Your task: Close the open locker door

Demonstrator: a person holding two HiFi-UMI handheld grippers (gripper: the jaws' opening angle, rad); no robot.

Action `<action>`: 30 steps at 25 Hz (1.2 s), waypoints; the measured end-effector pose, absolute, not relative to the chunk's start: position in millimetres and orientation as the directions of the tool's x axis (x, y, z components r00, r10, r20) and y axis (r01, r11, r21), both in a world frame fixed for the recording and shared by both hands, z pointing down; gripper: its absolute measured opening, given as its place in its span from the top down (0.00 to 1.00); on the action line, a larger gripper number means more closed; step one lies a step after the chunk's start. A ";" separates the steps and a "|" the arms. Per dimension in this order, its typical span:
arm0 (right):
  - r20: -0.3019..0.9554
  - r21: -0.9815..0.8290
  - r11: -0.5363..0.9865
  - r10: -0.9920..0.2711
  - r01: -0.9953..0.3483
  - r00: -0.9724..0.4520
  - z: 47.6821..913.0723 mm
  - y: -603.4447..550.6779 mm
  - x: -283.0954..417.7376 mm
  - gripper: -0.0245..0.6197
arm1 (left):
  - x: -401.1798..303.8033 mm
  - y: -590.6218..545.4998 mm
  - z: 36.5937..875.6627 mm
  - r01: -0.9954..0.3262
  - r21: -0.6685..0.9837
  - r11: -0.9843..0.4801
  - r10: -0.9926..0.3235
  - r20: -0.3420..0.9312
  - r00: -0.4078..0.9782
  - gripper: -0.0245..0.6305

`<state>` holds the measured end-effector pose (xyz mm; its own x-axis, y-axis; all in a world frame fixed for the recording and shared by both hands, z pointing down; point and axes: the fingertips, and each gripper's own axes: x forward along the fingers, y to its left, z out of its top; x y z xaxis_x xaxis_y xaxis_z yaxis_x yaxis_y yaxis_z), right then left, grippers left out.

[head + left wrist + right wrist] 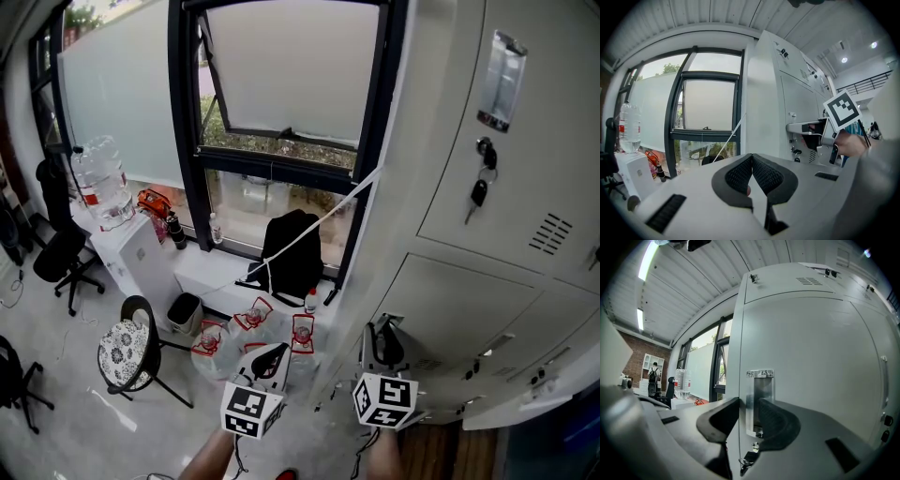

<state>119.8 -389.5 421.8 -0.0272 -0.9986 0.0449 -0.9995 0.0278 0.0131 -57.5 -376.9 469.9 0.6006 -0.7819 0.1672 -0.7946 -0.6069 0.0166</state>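
The white locker door (811, 362) fills the right gripper view, with a clear label holder (759, 399) and hanging keys (747, 458) near its free edge. My right gripper (747, 420) straddles that edge, one jaw behind the door and one on its face, and the pads sit against it. From the head view the right gripper (382, 349) is at the locker's (525, 169) left edge, low in the picture. My left gripper (751, 159) is shut on nothing and points at the window; its jaws (267, 361) hang left of the locker. The left gripper view catches the right gripper (832, 136) on the door.
A window (281, 75) with a black backpack (291, 253) on its sill is ahead. On the floor stand several red-handled containers (253, 319), a round stool (127, 352), a bin (185, 309) and an office chair (61, 258). A big water bottle (103, 183) stands at left.
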 end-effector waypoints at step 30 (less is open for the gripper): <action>0.046 0.128 -0.074 -0.996 -0.989 0.081 423.4 -186.7 179.6 0.87 | 3.5 -261.7 435.5 -0.652 -0.043 -0.757 -0.653 0.088 0.752 0.93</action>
